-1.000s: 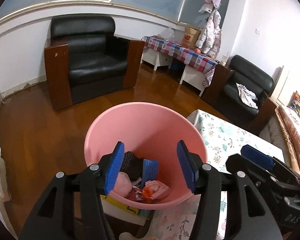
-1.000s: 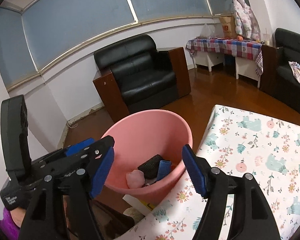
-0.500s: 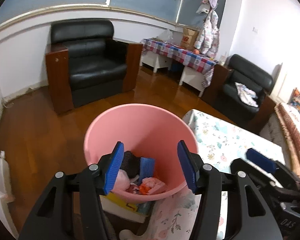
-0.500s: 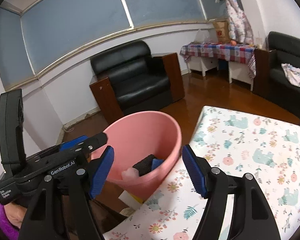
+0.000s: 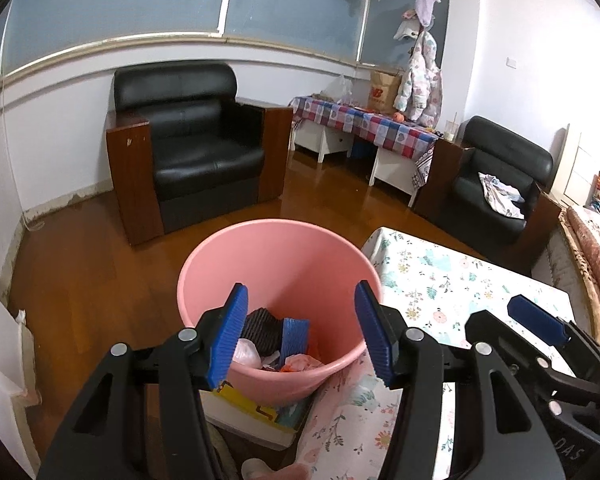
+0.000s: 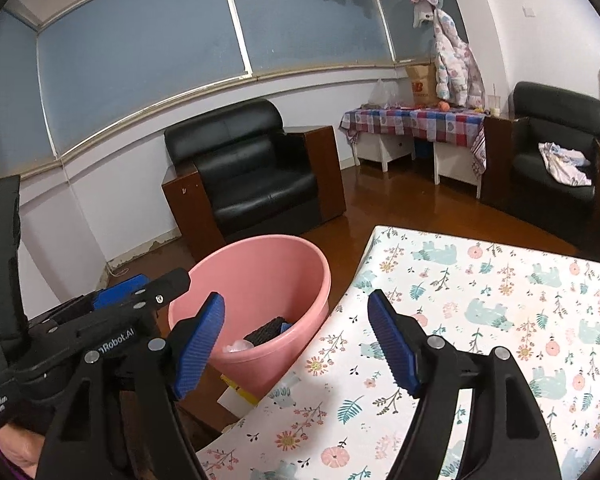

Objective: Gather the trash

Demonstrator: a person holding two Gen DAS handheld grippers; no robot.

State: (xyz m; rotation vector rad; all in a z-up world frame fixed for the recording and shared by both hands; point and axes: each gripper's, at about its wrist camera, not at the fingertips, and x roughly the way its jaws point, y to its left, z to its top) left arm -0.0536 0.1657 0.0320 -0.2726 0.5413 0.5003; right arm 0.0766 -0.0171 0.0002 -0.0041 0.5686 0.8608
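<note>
Several trash pieces (image 5: 276, 344) lie in the bottom of the pink bin (image 5: 278, 240): a black textured pad, a blue ribbed piece, crumpled pale and orange wrappers. Bin stands just beside the corner of the bench (image 6: 500, 300), which has a floral cloth. Left gripper (image 5: 302, 334) above bin, fingers spread, empty. Right gripper (image 6: 296, 344) over bench edge, fingers spread, empty. Black armchair (image 5: 192, 148) behind.
</note>
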